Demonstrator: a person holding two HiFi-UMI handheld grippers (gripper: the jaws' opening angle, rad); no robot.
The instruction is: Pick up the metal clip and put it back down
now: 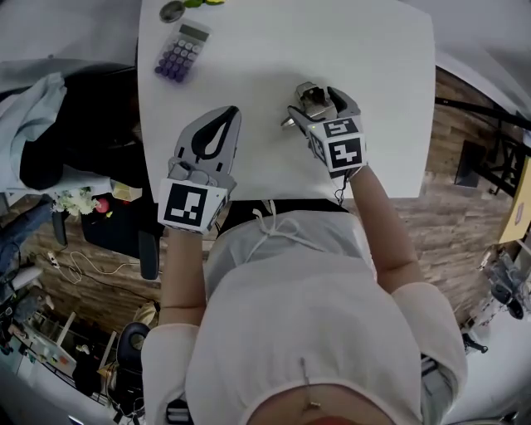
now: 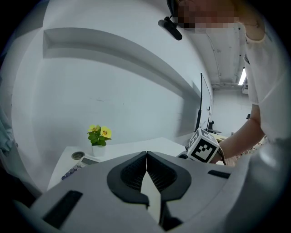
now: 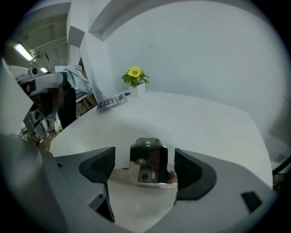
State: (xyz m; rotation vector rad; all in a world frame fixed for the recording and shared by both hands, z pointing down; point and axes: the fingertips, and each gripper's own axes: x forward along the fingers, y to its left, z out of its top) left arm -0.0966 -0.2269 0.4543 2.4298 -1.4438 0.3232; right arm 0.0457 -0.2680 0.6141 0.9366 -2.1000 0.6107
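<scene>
The shiny metal clip (image 1: 311,100) stands on the white table (image 1: 274,50), right of the middle. My right gripper (image 1: 319,106) straddles it with its jaws wide apart. In the right gripper view the metal clip (image 3: 148,161) stands upright between the two dark pads (image 3: 101,164), and a gap shows on each side, so the right gripper (image 3: 144,160) is open around it. My left gripper (image 1: 227,114) rests on the table to the left, shut and empty. In the left gripper view the left gripper (image 2: 146,157) has its jaws together.
A purple-keyed calculator (image 1: 182,51) lies at the table's far left, with a small round disc (image 1: 172,11) behind it. A potted yellow flower (image 3: 135,82) stands at the far edge. A dark chair with a cloth over it (image 1: 50,116) stands left of the table.
</scene>
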